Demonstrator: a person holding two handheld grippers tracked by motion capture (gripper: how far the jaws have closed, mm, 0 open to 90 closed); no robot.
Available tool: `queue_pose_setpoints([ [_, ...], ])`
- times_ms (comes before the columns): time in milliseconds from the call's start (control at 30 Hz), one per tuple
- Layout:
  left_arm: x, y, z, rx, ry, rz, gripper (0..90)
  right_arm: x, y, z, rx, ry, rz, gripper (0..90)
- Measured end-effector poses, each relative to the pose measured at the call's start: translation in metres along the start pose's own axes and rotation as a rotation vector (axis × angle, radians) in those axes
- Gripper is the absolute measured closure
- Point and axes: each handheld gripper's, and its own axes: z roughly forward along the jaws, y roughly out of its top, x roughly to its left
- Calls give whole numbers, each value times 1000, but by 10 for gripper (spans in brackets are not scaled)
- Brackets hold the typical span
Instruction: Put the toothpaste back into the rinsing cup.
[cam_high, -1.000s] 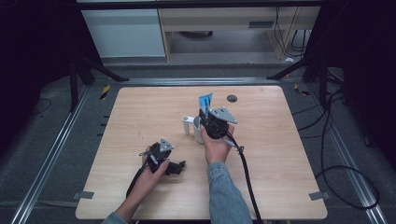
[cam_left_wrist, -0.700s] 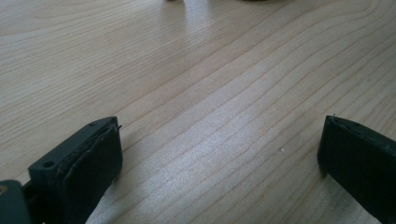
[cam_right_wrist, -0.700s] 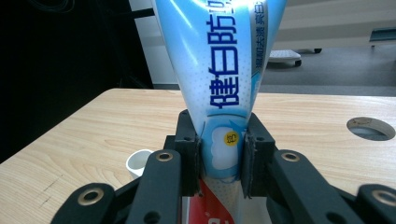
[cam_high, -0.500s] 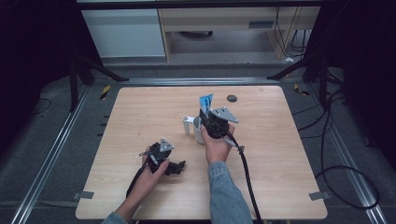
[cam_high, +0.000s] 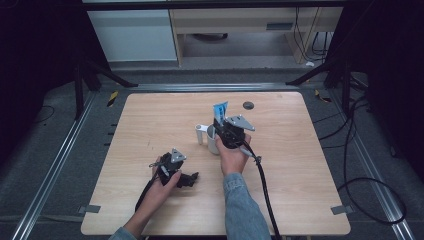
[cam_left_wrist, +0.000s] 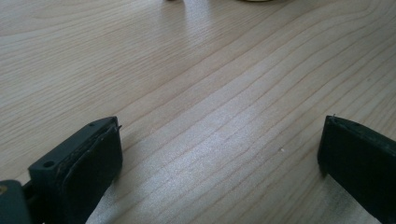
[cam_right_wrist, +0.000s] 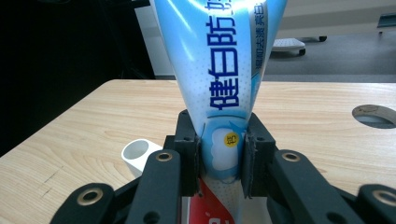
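The toothpaste tube (cam_right_wrist: 219, 70) stands upright, crimped end up, pinched near its lower part between the pads of the right gripper (cam_right_wrist: 220, 156) directly over the white cup (cam_high: 212, 140) near the table's (cam_high: 300, 165) middle — whether its cap end already sits inside the cup is hard to tell. To finish well, the person should probably lower it straight down and let go only once it rests there. The left gripper (cam_high: 172, 167), jaws spread wide on bare wood, lies near the front edge — free to steady the cup.

Overhead forward-down view; two close gripper-mounted views of table (cam_high: 300, 150)
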Motion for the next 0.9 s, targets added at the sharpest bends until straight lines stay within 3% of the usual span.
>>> queue_pose_setpoints([
  [467, 0, 0, 0, 1, 0, 1, 0, -4, 1, 0, 19, 7, 6, 708],
  [900, 0, 0, 0, 1, 0, 1, 0, -12, 7, 0, 56, 2, -44, 680],
])
